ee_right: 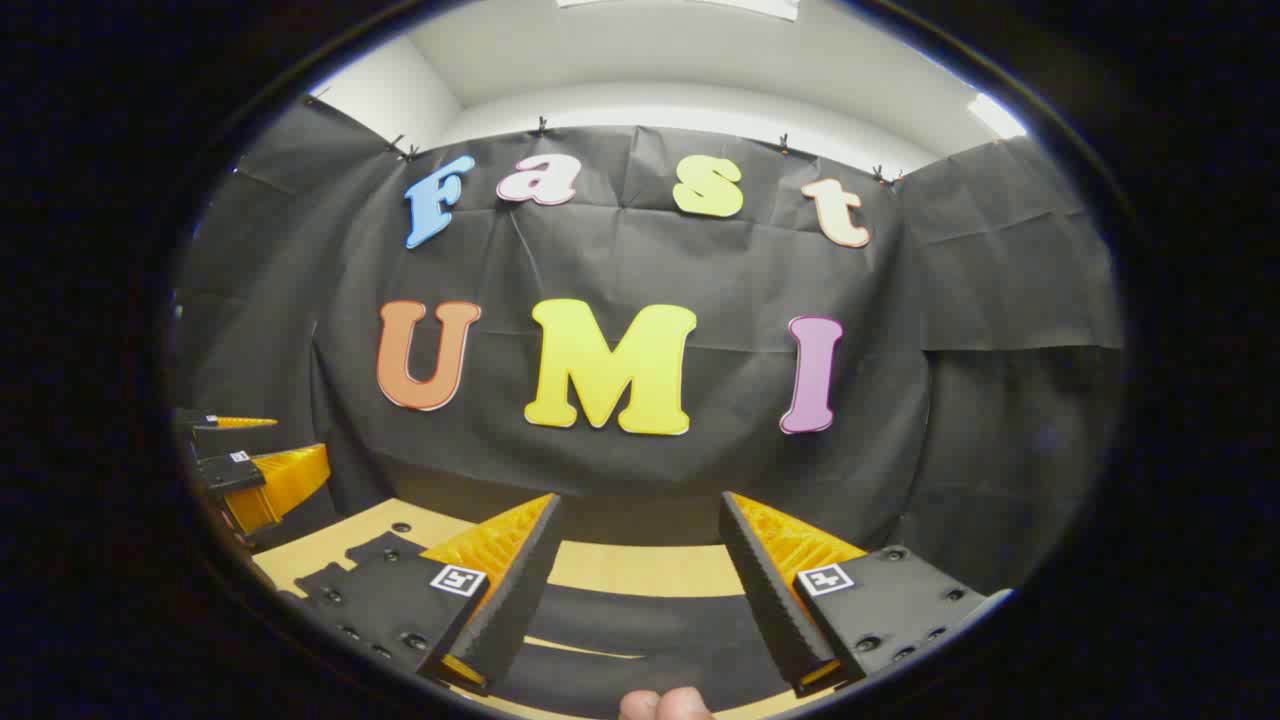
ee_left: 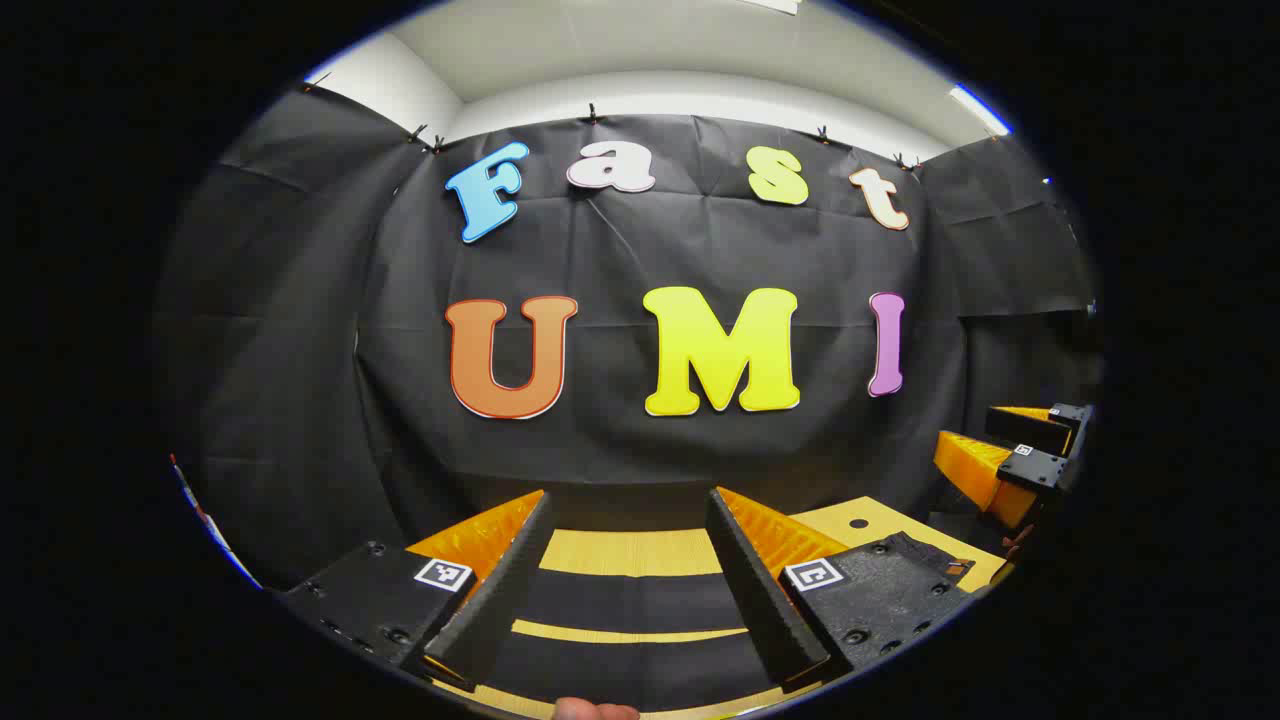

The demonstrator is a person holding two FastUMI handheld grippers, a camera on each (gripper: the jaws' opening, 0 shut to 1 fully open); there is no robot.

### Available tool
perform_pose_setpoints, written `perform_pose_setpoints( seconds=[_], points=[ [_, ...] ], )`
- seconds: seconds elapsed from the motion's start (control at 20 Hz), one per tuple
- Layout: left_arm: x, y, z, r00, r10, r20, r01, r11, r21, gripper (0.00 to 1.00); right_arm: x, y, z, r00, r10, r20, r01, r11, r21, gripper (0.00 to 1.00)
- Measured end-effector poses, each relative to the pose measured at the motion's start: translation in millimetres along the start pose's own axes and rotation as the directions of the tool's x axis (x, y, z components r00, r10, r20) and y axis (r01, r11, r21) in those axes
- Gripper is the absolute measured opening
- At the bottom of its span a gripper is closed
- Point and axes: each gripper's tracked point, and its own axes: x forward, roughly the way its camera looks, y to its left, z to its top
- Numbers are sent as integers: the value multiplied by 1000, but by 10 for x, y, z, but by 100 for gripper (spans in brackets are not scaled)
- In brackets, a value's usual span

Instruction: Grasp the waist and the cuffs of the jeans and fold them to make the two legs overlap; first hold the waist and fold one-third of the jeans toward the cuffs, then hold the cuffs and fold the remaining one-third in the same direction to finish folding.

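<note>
Hovering side by side above the table, both grippers are facing the far wall of the booth. The left gripper is holding its jaws spread wide with nothing between them, and the right gripper is doing the same: released, empty, its ridged black pads showing plainly. In the left gripper view the right one is peeking in at the right edge; in the right gripper view the left one is sitting at the left edge. So they are travelling level and abreast, which suits a two-point grab on a wide hem.

And the jeans? Dark cloth is lying flat on the yellow wooden top just under and ahead of the fingers, with strips of bare table showing between its bands; it also shows below the right fingers. Whether that is waist or cuff, I cannot tell from here.

A fingertip of the holder is poking in at the near edge. My read: both tools are poised high and open, a grasp not yet made.
</note>
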Motion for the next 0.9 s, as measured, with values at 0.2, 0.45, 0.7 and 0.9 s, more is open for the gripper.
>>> perform_pose_setpoints(
  seconds=[0.2, 0.45, 0.7, 0.9],
  points=[
    [2, 6, 13, 1000, 4, 8, -4, 1000, 11, 98, -5, -2, -9, 1000, 9, 1, -9, 1000, 3, 96],
    [0, -20, 8, 1000, 3, 5, -3, 1000, 12, 98, -11, -21, -9, 1000, 17, 0, -17, 1000, -4, 96],
    [31, -23, 3, 1000, 5, 1, -5, 1000, 18, 98, -10, -109, -16, 1000, 6, -1, -6, 1000, 8, 96],
    [70, 41, -39, 1000, 22, -14, -22, 1000, 18, 98, 11, -299, -64, 1000, -23, -9, 23, 1000, 14, 96]
  ],
)
